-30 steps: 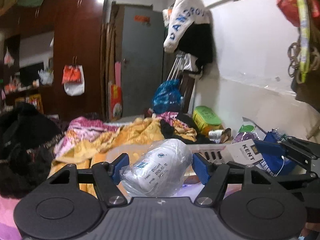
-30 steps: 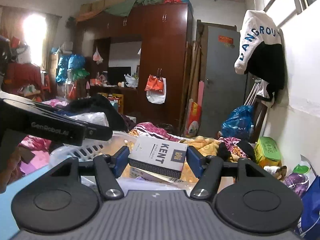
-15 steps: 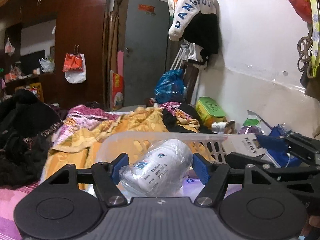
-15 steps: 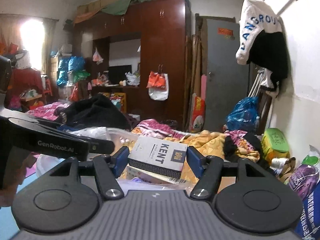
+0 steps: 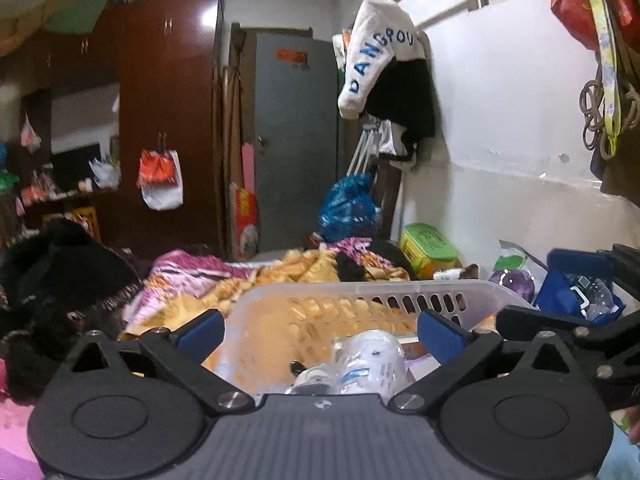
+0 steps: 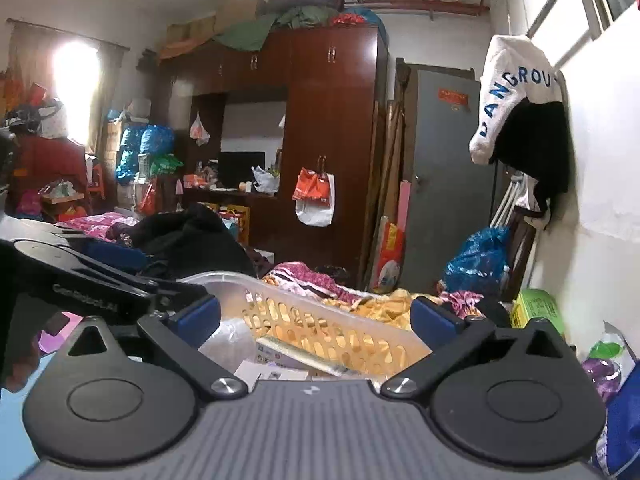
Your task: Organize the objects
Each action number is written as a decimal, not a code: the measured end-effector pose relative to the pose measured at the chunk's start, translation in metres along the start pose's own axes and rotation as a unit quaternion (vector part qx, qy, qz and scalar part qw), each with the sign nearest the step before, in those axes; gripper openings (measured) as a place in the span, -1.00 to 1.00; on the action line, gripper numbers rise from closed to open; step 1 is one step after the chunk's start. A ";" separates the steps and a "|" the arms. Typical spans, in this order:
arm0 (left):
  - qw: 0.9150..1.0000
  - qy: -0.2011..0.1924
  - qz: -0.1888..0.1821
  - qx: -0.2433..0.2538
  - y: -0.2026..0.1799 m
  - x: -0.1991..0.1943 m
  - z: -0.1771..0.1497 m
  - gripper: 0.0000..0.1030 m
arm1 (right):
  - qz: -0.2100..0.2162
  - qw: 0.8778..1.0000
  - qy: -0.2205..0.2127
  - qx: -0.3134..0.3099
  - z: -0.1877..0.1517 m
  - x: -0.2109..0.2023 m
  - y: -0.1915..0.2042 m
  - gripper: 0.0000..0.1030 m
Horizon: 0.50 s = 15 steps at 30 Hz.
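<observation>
A translucent plastic basket sits on the bed; it also shows in the right wrist view. My left gripper is open and empty above it. A white bottle wrapped in clear plastic lies in the basket below the left gripper. My right gripper is open and empty above the basket. A white KENT box lies in the basket below it, next to the crinkled plastic of the bottle. The right gripper's arm shows in the left wrist view, and the left gripper's body in the right wrist view.
Yellow and pink bedding and dark clothes lie around the basket. A green box, a purple packet and a blue bag stand by the white wall on the right. A dark wardrobe and grey door stand behind.
Both grippers have opened. The wrapped bottle has dropped from the left gripper and the KENT box from the right gripper into the basket.
</observation>
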State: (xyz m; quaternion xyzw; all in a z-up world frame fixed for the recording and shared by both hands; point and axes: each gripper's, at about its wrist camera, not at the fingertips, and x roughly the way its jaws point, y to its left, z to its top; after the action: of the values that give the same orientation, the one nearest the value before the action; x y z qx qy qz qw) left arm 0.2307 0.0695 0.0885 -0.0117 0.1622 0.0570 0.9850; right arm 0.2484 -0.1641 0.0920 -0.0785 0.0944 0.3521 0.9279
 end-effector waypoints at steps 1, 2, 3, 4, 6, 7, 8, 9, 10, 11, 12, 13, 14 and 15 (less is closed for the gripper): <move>1.000 -0.009 -0.001 0.001 0.000 -0.007 -0.002 1.00 | 0.000 1.000 0.009 0.005 0.000 -0.002 0.000 1.00; 1.000 -0.013 -0.004 0.000 0.001 -0.012 -0.002 1.00 | -0.003 1.000 0.022 0.013 -0.001 -0.005 0.000 1.00; 1.000 -0.016 -0.008 -0.002 0.001 -0.018 -0.003 1.00 | -0.008 0.999 0.032 0.021 -0.002 -0.008 -0.001 1.00; 1.000 -0.020 -0.013 -0.005 0.001 -0.024 -0.004 1.00 | -0.015 0.999 0.039 0.028 -0.003 -0.012 0.000 1.00; 0.999 -0.024 -0.027 -0.005 0.000 -0.038 -0.009 1.00 | -0.039 0.998 0.047 0.032 -0.008 -0.021 0.003 1.00; 0.999 -0.020 -0.031 -0.003 -0.002 -0.045 -0.011 1.00 | -0.061 0.996 0.052 0.028 -0.010 -0.026 0.006 1.00; 0.999 -0.013 -0.032 0.001 -0.004 -0.051 -0.014 1.00 | -0.089 0.994 0.053 0.021 -0.013 -0.031 0.010 1.00; 0.999 -0.004 -0.031 0.005 -0.006 -0.057 -0.017 1.00 | -0.114 0.992 0.051 0.017 -0.016 -0.036 0.014 1.00; 1.000 0.002 -0.026 0.006 -0.009 -0.065 -0.020 1.00 | -0.125 0.991 0.049 0.019 -0.018 -0.042 0.017 1.00; 1.000 0.003 -0.028 0.006 -0.012 -0.074 -0.025 1.00 | -0.120 0.991 0.048 0.021 -0.019 -0.049 0.020 1.00; 0.999 0.000 -0.033 0.005 -0.013 -0.083 -0.030 1.00 | -0.108 0.993 0.051 0.021 -0.022 -0.056 0.023 1.00; 0.999 0.000 -0.032 0.003 -0.015 -0.091 -0.036 1.00 | -0.099 0.993 0.051 0.028 -0.023 -0.063 0.025 1.00; 0.999 -0.004 -0.033 -0.001 -0.015 -0.097 -0.042 1.00 | -0.088 0.994 0.050 0.037 -0.026 -0.069 0.026 1.00; 0.999 -0.008 -0.038 -0.005 -0.017 -0.103 -0.047 1.00 | -0.077 0.995 0.052 0.042 -0.028 -0.074 0.026 1.00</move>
State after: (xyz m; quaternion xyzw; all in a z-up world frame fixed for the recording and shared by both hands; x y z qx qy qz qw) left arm 0.1208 0.0395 0.0769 -0.0219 0.1531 0.0209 0.9877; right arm 0.1730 -0.1980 0.0797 -0.0646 0.1513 0.2712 0.9484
